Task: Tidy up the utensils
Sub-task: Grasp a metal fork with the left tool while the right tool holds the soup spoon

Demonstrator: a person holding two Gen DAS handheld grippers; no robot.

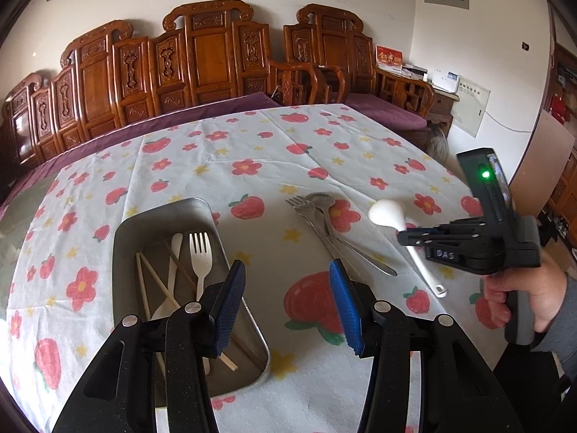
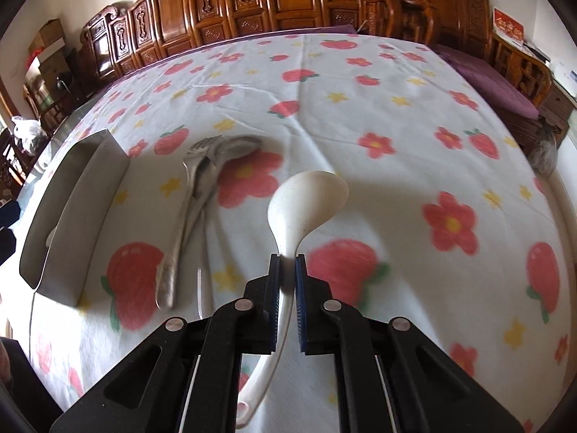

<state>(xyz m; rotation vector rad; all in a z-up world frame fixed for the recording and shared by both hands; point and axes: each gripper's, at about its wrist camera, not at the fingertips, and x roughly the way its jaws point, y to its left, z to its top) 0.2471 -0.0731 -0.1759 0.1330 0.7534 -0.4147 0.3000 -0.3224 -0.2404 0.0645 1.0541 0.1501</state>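
Here the right gripper [image 2: 287,267] is clamped on the neck of a white ladle [image 2: 306,198] held above the cloth, its long axis running along the fingers, bowl away. The metal tray [image 1: 126,231] lies to its left — nearer the left gripper [image 1: 286,306], whose jaws stand apart, empty, at the tray's near right corner. Inside: one white fork [image 1: 199,252], one white spoon, some chopsticks. On the tablecloth [image 1: 252,144]: two metal forks [image 1: 306,213], one metal spoon [image 1: 321,200].
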